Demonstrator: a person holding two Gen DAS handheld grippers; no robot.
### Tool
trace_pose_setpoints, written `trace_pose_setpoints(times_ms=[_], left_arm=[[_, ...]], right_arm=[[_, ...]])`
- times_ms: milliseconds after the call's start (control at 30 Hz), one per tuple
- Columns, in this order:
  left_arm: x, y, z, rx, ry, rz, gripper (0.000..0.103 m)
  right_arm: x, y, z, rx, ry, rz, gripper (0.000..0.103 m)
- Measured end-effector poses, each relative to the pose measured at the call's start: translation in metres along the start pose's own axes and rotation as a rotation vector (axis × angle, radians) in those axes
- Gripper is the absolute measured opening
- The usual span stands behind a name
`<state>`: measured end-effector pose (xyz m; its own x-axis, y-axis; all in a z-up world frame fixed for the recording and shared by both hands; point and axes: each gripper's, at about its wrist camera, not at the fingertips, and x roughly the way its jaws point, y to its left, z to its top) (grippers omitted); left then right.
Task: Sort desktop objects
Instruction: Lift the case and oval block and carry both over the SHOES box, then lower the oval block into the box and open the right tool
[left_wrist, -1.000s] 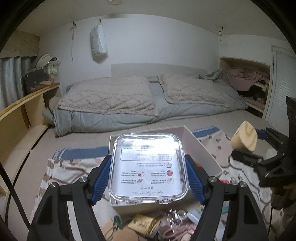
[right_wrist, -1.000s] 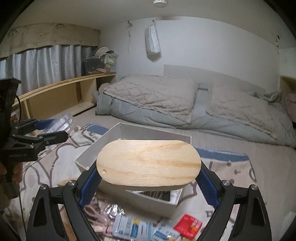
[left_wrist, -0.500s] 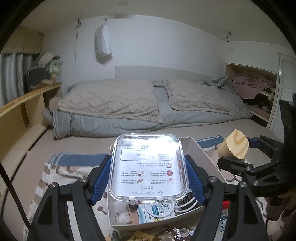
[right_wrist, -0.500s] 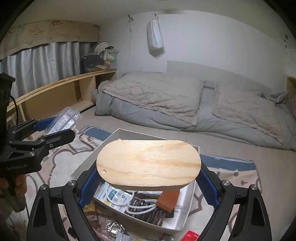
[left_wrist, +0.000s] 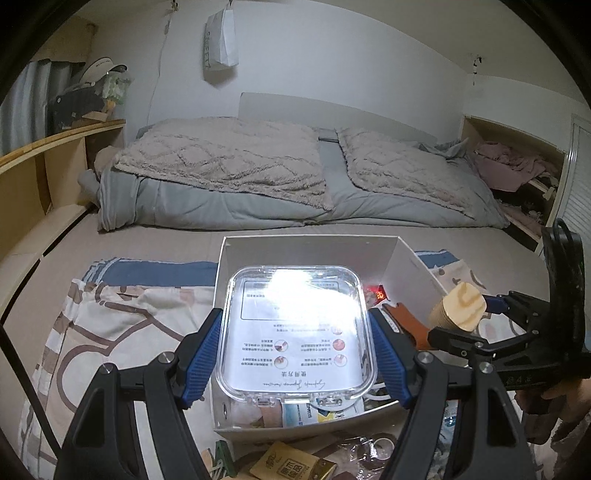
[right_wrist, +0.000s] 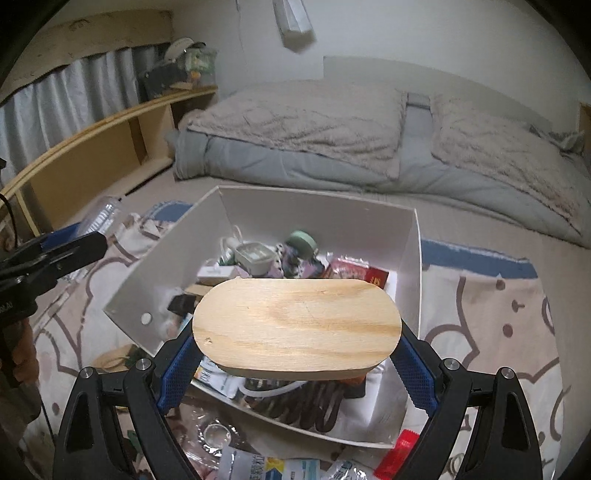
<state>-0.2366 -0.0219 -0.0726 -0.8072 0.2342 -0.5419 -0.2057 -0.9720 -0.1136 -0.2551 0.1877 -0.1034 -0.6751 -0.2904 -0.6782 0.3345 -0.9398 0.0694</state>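
Observation:
My left gripper (left_wrist: 297, 354) is shut on a clear plastic box (left_wrist: 295, 332) with a printed label and holds it over the near half of the white storage box (left_wrist: 310, 251). My right gripper (right_wrist: 295, 363) is shut on an oval wooden box (right_wrist: 295, 325) and holds it over the near edge of the same white box (right_wrist: 317, 210), which holds several small items. In the left wrist view the wooden box (left_wrist: 460, 310) hangs at the white box's right wall. In the right wrist view the clear box (right_wrist: 99, 216) shows at the left.
Loose packets, a gold packet (left_wrist: 291, 467) and a red packet (right_wrist: 399, 456) lie on the patterned cloth (left_wrist: 110, 325) in front of the white box. A bed with grey bedding (left_wrist: 258, 177) lies behind. A wooden shelf (right_wrist: 92, 147) runs along the left.
Both grippers have moved forward and tilted down over the white box, with their loads still held. The box's contents have come into view under them.

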Motion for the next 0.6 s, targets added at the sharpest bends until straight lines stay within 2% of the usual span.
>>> trace_pose_setpoints(times_ms=[233,367,400,433,600], left_arm=[[0.010,-0.003,-0.006,0.013,0.007,0.003,0.076],[0.016,-0.004,-0.008,0.017,0.017,0.005,0.076],[0.017,-0.003,-0.008,0.017,0.019,0.006,0.076],[0.019,-0.002,-0.009,0.016,0.023,0.006,0.076],[0.029,0.000,-0.009,0.002,0.034,0.009,0.076]], right_arm=[[0.023,0.003,0.005,0.022,0.032,0.003,0.094],[0.039,0.004,0.002,0.021,0.063,-0.028,0.094],[0.041,0.003,0.000,0.028,0.071,-0.039,0.095],[0.042,0.003,-0.001,0.033,0.076,-0.046,0.102],[0.031,-0.005,-0.002,0.039,0.040,-0.052,0.103]])
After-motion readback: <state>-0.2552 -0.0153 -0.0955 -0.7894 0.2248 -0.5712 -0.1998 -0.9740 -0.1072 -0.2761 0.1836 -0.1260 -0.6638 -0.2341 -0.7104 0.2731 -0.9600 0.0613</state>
